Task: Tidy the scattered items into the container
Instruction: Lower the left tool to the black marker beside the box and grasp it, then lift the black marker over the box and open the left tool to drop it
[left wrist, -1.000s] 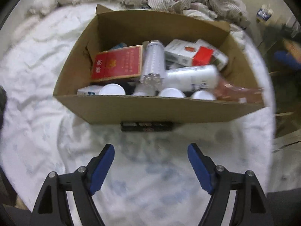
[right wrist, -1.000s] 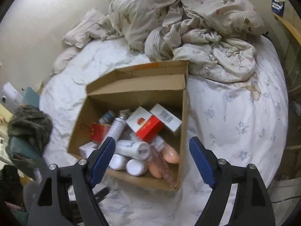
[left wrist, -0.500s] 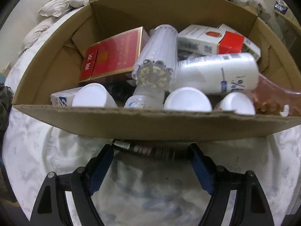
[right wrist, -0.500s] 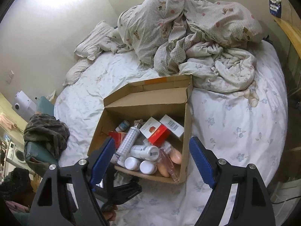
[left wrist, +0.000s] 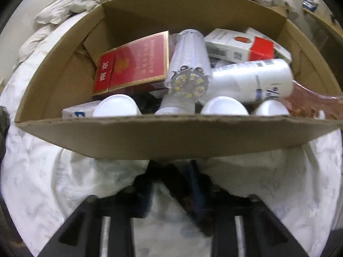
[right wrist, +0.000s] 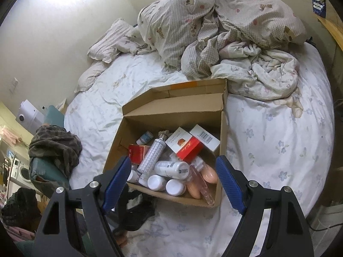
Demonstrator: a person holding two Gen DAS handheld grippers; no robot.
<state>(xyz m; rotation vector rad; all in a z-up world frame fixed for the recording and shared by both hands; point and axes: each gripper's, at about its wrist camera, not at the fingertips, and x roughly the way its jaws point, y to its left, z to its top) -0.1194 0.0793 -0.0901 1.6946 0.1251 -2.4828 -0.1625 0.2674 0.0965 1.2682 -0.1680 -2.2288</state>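
Several bottles (right wrist: 171, 169) crowding cardboard box (right wrist: 163, 196), rumpled quilt (right wrist: 220, 27) behind, left tongs (left wrist: 171, 169) closing

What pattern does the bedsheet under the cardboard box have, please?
The bedsheet is white with small pale blue flowers, clearest in the right wrist view.

**Bed and what is lying on it**

A bed (right wrist: 268, 150) with a white, flower-printed sheet is carrying everything. An open cardboard box (right wrist: 223, 128) is sitting on the sheet near the middle, its flaps standing up at the far side. Just behind the box, a crumpled checked quilt (right wrist: 214, 32) is lying heaped toward the wall, touching the box's far edge. A striped pillow (right wrist: 109, 42) is lying beside the quilt, against the wall. The sheet is wrinkling around the box in the left wrist view (left wrist: 42, 182)
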